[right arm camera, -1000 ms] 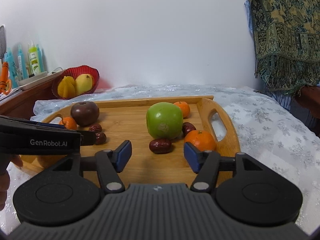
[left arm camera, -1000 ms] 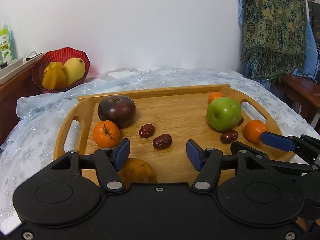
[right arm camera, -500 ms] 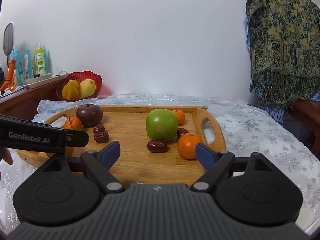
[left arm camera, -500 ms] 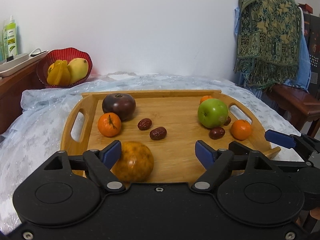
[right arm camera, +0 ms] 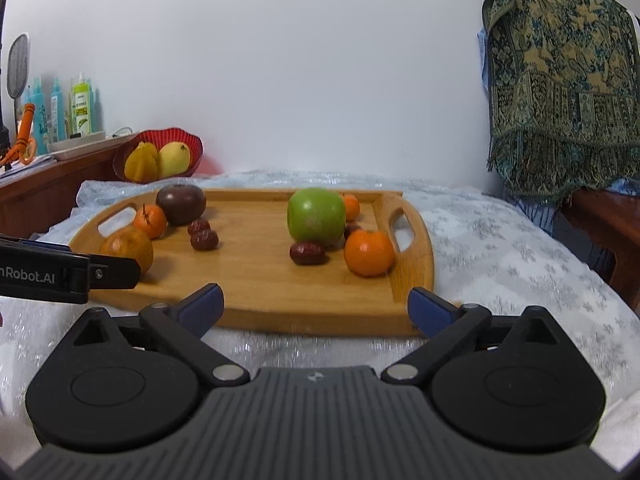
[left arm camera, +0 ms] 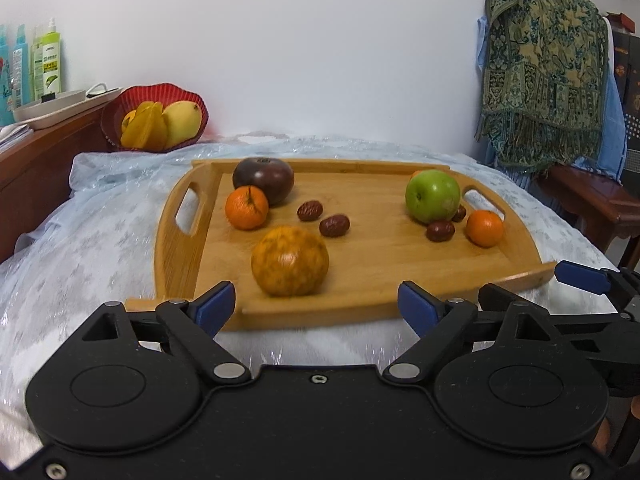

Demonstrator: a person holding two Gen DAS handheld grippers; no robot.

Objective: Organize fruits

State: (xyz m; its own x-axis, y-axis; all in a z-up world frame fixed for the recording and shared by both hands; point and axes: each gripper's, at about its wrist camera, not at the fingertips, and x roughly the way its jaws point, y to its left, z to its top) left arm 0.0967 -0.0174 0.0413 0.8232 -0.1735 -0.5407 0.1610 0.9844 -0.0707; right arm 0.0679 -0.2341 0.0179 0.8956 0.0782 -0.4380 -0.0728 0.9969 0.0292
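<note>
Fruits on wooden tray [left arm camera: 180, 256], both tongs wide and empty, orange scissors [right arm camera: 24, 136] in right view only

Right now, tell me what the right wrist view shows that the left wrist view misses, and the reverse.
Only the right wrist view shows the orange scissors on the side shelf and the small tangerine behind the green apple clearly. Only the left wrist view shows the white dish on that shelf in full. Both show the wooden tray, the speckled orange, the dark round fruit, the red dates and the red fruit basket. Both grippers, left and right, are open and empty.
</note>
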